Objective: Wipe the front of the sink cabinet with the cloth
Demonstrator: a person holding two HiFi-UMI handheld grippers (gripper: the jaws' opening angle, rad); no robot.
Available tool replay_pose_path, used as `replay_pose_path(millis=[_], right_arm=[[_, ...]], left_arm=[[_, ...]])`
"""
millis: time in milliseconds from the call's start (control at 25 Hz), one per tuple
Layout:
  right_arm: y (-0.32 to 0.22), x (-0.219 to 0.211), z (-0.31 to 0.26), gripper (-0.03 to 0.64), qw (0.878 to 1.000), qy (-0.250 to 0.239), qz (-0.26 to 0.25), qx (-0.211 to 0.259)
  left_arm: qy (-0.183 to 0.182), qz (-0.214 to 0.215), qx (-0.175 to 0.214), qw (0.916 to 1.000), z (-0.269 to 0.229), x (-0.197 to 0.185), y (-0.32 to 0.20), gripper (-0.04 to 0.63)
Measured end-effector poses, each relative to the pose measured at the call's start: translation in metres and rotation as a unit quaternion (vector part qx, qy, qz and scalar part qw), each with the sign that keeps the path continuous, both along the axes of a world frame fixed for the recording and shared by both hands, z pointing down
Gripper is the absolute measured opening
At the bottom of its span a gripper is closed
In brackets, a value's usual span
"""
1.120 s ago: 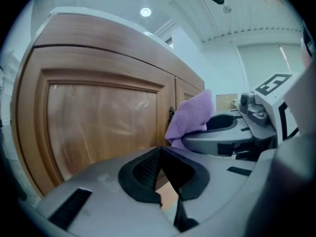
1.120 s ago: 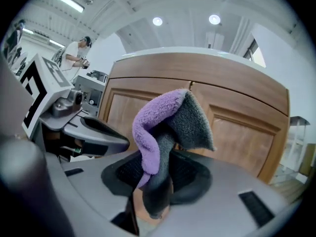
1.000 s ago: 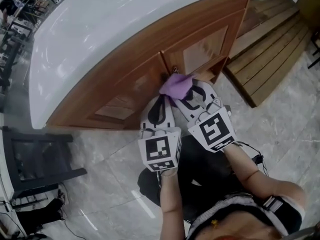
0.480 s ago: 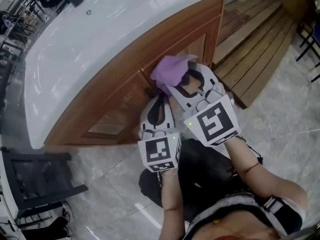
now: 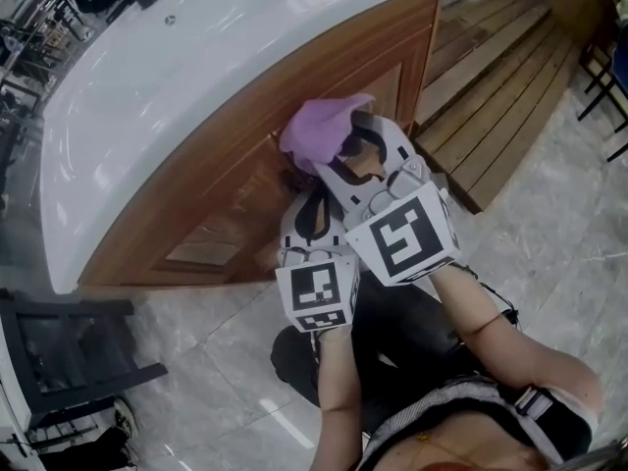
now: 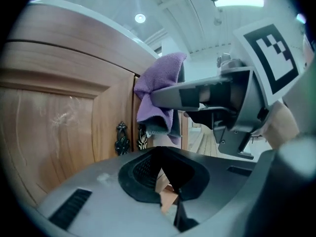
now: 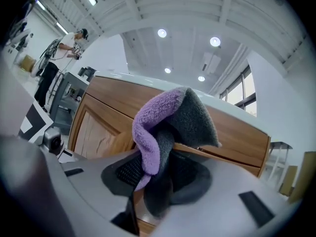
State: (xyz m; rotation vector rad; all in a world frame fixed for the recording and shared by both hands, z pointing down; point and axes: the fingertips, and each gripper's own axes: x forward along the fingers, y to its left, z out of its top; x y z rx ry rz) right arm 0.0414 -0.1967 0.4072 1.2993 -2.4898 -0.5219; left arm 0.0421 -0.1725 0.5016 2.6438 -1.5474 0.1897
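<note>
The wooden sink cabinet front curves under a white countertop. My right gripper is shut on the purple and grey cloth, which is bunched high against the door near the centre seam. In the right gripper view the cloth bulges out of the jaws in front of the cabinet. My left gripper is just below it, shut and empty, and points at the dark ornate door handles. From the left gripper view, the cloth hangs over the seam above the handles.
A low wooden deck lies to the right of the cabinet. A dark metal frame stands on the marble floor at the left. The person's dark-trousered knees are close to the cabinet base.
The right gripper has carried the cloth up and left along the door, from handle height to near the top rail. The left gripper has barely moved.
</note>
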Motion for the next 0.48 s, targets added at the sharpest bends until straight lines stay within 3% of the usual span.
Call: replay_pose_path(millis=[480], right_arm=[[-0.013, 0.026, 0.009, 0.183, 1.0, -0.002, 0.027, -0.002]], left_arm=[[0.003, 0.019, -0.001, 0.9998, 0.004, 0.016, -0.003, 0.006]])
